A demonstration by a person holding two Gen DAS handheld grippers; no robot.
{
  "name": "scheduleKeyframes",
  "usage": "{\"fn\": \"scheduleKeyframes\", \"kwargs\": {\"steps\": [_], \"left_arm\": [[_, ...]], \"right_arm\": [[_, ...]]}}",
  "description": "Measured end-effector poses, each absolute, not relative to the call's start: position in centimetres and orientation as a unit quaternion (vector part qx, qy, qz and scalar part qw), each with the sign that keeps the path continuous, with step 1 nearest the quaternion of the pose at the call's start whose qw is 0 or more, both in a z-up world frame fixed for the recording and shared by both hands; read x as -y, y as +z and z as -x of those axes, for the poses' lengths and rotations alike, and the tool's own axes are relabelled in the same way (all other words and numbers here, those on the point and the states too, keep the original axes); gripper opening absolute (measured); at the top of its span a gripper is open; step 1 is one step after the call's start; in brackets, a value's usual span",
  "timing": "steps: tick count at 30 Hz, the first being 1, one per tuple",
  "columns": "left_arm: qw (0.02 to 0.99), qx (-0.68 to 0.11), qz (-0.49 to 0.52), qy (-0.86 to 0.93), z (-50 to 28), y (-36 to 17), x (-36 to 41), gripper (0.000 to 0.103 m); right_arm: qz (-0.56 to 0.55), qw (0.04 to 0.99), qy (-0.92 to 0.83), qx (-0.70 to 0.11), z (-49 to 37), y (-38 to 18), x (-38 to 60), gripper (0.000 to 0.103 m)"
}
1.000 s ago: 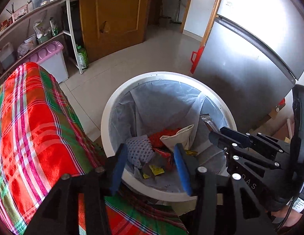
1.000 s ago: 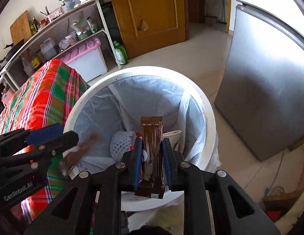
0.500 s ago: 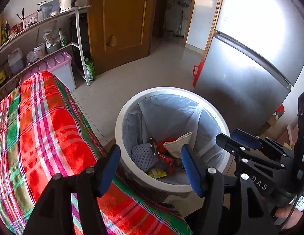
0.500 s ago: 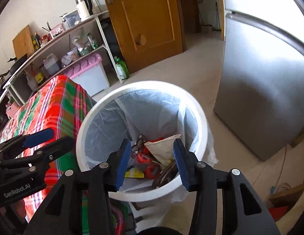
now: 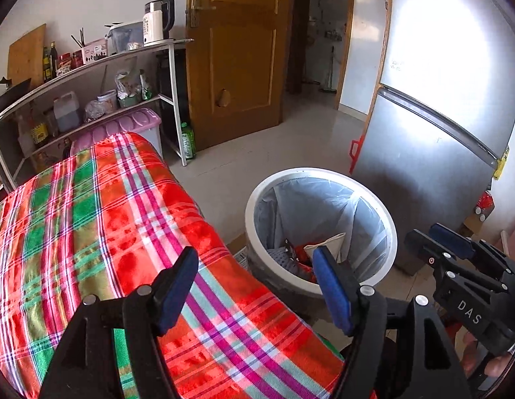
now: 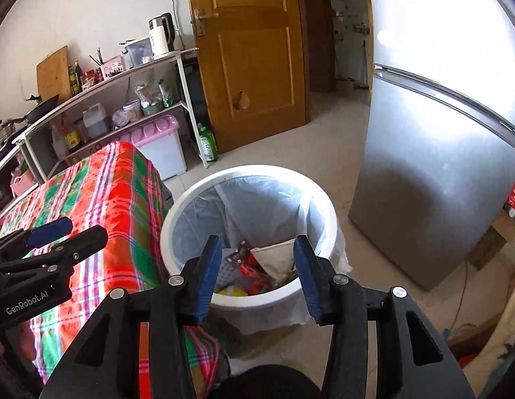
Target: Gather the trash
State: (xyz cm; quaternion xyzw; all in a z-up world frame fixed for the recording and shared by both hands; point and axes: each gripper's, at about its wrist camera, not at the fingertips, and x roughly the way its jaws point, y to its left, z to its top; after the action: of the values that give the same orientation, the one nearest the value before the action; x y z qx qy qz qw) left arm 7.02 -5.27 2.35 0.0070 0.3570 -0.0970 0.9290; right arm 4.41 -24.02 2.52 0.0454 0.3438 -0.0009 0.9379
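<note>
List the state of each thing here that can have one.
Left gripper: open, empty, jaws just opening.
Right gripper: open, empty.
Bin: upright, lined, trash inside.
Door: open.
Fridge: shut.
Pink box: lid on.

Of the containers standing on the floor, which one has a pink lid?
The storage box under the shelf, beside the plaid cloth. The white trash bin is open and lined with a bag.

Plaid tablecloth (image 5: 101, 219), shelf (image 5: 91, 66) behind it, kettle (image 5: 156, 21) on top, wooden door (image 5: 237, 53) right of shelf, perhaps a fridge (image 5: 433, 123) farther right
</note>
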Motion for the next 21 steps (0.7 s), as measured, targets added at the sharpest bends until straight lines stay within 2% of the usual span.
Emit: {"fn": "scheduleKeyframes", "kwargs": {"steps": [21], "left_arm": [[0.932, -0.353, -0.023, -0.076, -5.6, 2.0, 5.0, 0.074]], "right_arm": [[-0.038, 0.935, -0.009, -0.352, -3.7, 2.0, 22.8, 0.046]]}}
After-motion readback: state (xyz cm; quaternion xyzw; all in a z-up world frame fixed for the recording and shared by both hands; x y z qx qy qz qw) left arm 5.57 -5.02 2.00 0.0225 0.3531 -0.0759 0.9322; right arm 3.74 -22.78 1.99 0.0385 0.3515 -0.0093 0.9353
